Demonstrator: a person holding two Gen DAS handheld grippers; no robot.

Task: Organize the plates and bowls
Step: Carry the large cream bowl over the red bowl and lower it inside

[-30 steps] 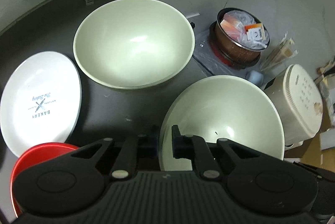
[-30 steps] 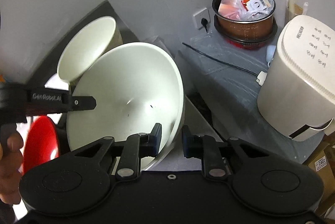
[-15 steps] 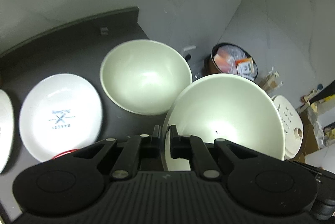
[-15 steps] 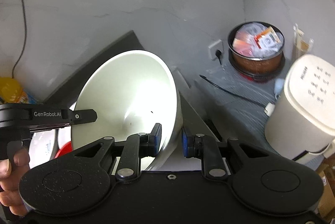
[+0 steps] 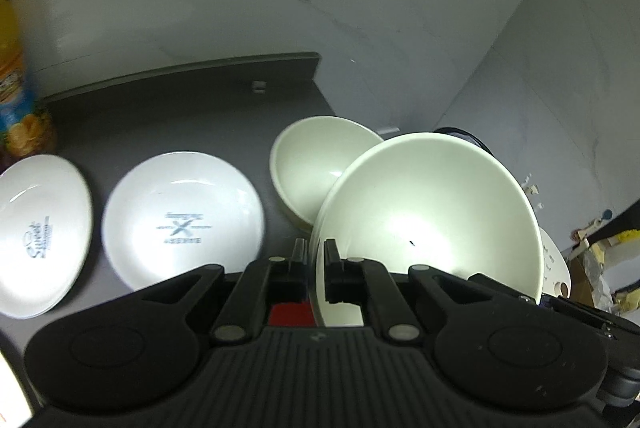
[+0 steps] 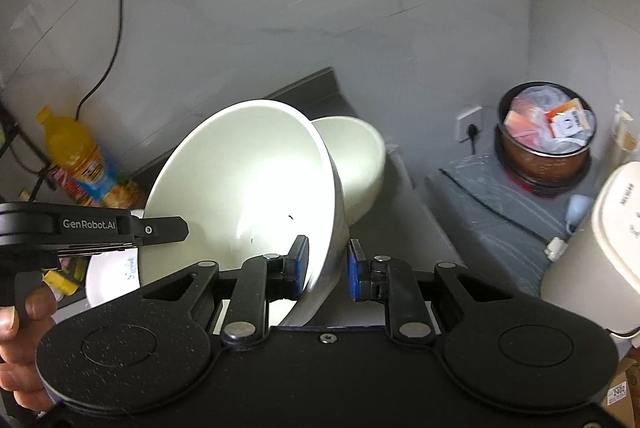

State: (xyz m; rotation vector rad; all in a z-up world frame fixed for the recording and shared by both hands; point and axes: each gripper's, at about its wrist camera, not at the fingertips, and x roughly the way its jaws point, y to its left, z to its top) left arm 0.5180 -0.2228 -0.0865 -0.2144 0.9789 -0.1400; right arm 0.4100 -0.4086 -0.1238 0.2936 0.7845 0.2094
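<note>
We hold a large pale bowl (image 5: 432, 220) aloft by its rim with both tools, tilted well above the dark counter (image 5: 168, 116). The left gripper (image 5: 316, 260) has its jaws pinching the near edge of that rim; in the right wrist view the right gripper (image 6: 328, 264) straddles the opposite edge, its blue pads (image 6: 301, 260) spread a little, one against the inner wall and the other just clear of the outside, so we judge this grip loose. Behind the raised bowl, partly covered by it, a second bowl (image 5: 316, 164) of the same kind rests on the counter. To the left of that second bowl lies a white printed plate (image 5: 182, 218), and farther left another white plate (image 5: 40, 236); a sliver of red dish (image 5: 288, 312) shows beneath the left jaws. An orange drink bottle (image 6: 76, 156) stands at the counter's far left. The bowl looks like glazed ceramic: stiff, weighty, slick and breakable, so we judge the rim the only workable hold, best pinched firmly on two opposite sides and lowered gently into its twin
</note>
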